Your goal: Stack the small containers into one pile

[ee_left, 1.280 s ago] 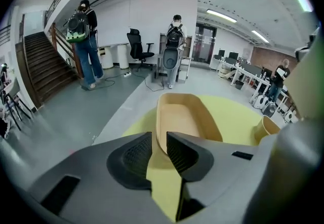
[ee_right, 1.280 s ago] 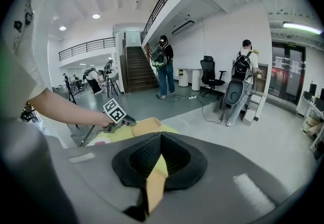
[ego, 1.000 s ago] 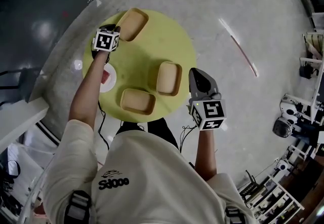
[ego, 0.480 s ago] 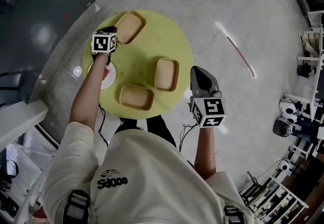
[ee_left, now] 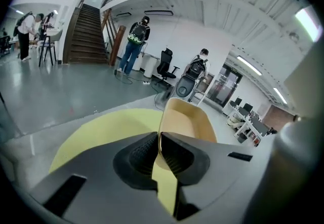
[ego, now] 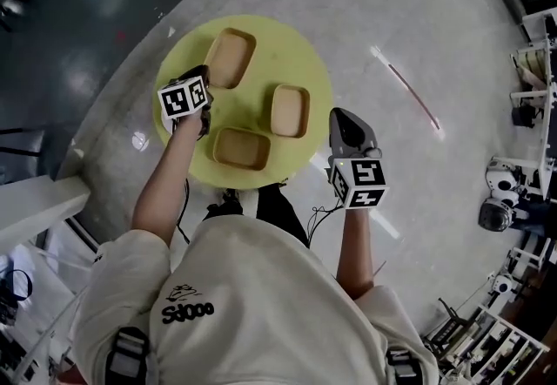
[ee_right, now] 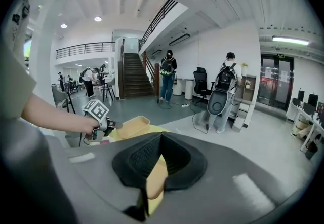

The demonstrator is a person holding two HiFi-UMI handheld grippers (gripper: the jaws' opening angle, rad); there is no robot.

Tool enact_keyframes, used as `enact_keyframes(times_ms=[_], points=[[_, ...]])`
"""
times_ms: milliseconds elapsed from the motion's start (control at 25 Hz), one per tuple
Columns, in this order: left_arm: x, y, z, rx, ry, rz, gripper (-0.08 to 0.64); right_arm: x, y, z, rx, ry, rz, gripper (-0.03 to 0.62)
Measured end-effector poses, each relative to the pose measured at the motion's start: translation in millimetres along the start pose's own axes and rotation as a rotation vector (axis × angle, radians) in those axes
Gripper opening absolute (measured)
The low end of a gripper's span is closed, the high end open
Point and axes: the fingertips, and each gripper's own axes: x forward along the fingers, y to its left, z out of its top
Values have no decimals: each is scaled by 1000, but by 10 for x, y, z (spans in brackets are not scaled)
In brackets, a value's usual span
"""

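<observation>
In the head view we count three tan containers on one round yellow table [ego: 278, 52]: a far container [ego: 231, 57], a right container [ego: 290, 111] and a near container [ego: 241, 149], all apart from one another; the left gripper [ego: 204, 75] meets the far container's near-left corner; the right gripper [ego: 343, 118] hangs just off the table's right edge, over open floor [ego: 418, 17]. In the left gripper view its jaws clamp that container's thin rim; bare table lies to the left. In the right gripper view its jaws sit together, empty.
</observation>
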Motion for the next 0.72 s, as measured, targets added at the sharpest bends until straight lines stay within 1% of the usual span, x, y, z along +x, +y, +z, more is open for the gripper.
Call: enact_keyframes(times_ms=[120, 280, 480, 720], points=[[-216, -179, -256, -40, -11, -7, 28, -91, 10, -14, -16, -14, 5, 9], [-443, -425, -486, -111, -32, -8, 28, -188, -88, -48, -44, -17, 29, 9], [-583, -683, -618, -159, -56, 36, 28, -211, -353, -37, -51, -25, 65, 9], [-574, -1026, -906, -201, -55, 92, 28, -111, -588, -135, -71, -9, 151, 9]])
